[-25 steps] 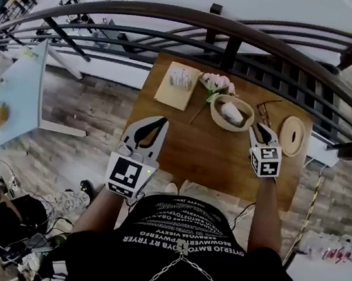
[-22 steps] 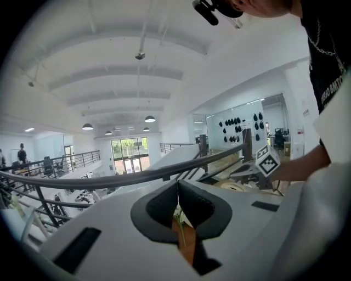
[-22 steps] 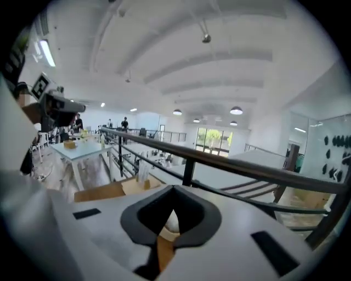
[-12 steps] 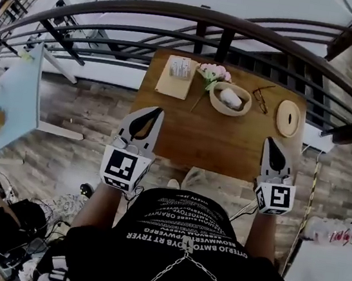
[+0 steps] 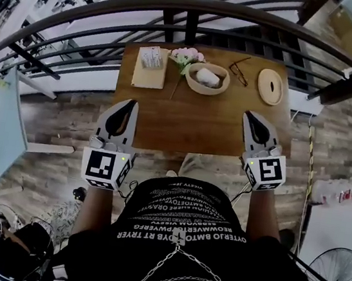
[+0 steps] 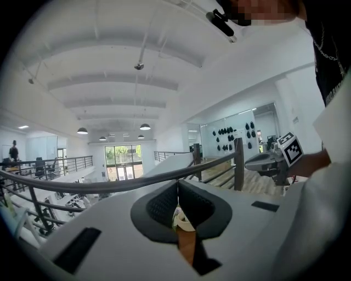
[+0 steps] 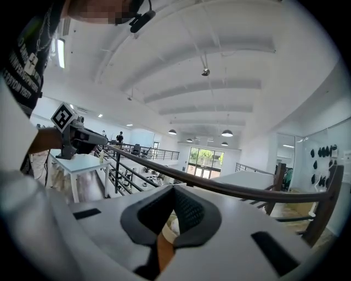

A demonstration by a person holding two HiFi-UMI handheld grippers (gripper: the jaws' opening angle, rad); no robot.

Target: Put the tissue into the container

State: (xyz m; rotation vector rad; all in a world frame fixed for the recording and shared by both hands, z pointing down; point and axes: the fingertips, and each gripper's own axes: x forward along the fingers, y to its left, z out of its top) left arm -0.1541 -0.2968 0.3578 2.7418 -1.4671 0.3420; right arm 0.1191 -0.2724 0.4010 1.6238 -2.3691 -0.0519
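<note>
A white crumpled tissue (image 5: pixel 207 77) lies inside the oval wooden bowl (image 5: pixel 221 86) at the far middle of the wooden table (image 5: pixel 191 122). My left gripper (image 5: pixel 132 102) hangs over the table's near left edge, well short of the bowl, with its jaws shut on nothing. At the near right edge my right gripper (image 5: pixel 248 114) is also shut and empty. In the left gripper view the pads (image 6: pixel 164 206) meet, and a sliver of the bowl (image 6: pixel 185 221) shows below them. The right gripper view gives the same glimpse of the bowl (image 7: pixel 170 228) under the right gripper (image 7: pixel 174 189).
A tissue pack on a wooden board (image 5: pixel 150 68) lies at the table's far left. Pink flowers (image 5: pixel 187 55) rest beside the bowl. Glasses (image 5: pixel 240 71) and a round wooden lid (image 5: pixel 270 87) lie to the right. A dark railing (image 5: pixel 193 16) curves behind the table.
Both grippers have drawn back from the table's middle to its near edge. The right gripper left the bowl's side and its jaws went from slightly open to shut.
</note>
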